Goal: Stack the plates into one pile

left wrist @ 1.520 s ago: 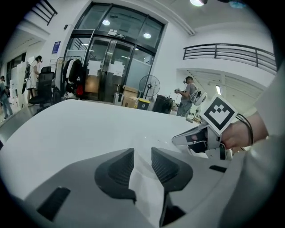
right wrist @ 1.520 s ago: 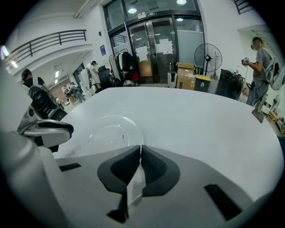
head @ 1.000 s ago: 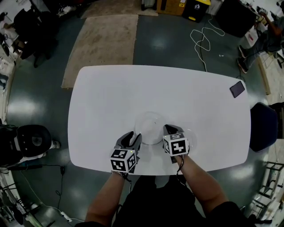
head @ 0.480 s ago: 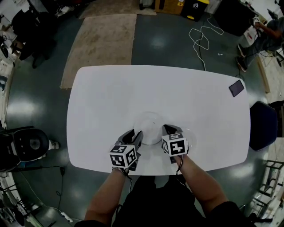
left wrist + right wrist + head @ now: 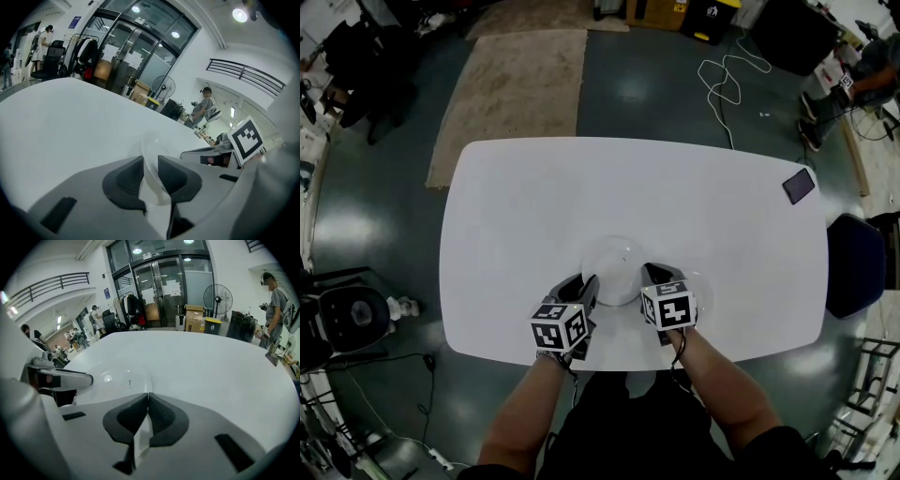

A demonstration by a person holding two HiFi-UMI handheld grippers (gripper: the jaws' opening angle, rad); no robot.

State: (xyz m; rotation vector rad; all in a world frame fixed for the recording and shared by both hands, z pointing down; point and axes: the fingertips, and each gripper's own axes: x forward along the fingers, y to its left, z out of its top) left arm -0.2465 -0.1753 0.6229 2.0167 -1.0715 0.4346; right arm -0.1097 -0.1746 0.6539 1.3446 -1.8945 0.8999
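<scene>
A clear plate rests on the white table near its front edge. My left gripper is at the plate's left rim. In the left gripper view its jaws have just been closing, and the clear rim now sits pinched between the dark pads. My right gripper is at the plate's right rim, shut, with a thin clear edge showing between its pads; the plate spreads out to the left of them. A faint round outline lies beside the right gripper; what it is I cannot tell.
A dark phone lies at the table's far right edge. A blue chair stands off the right end. The table's front edge is just behind both grippers. People and stacked boxes stand well away across the room.
The left gripper has edged in against the plate's left rim and its jaws have narrowed. The right gripper and the plate have stayed put.
</scene>
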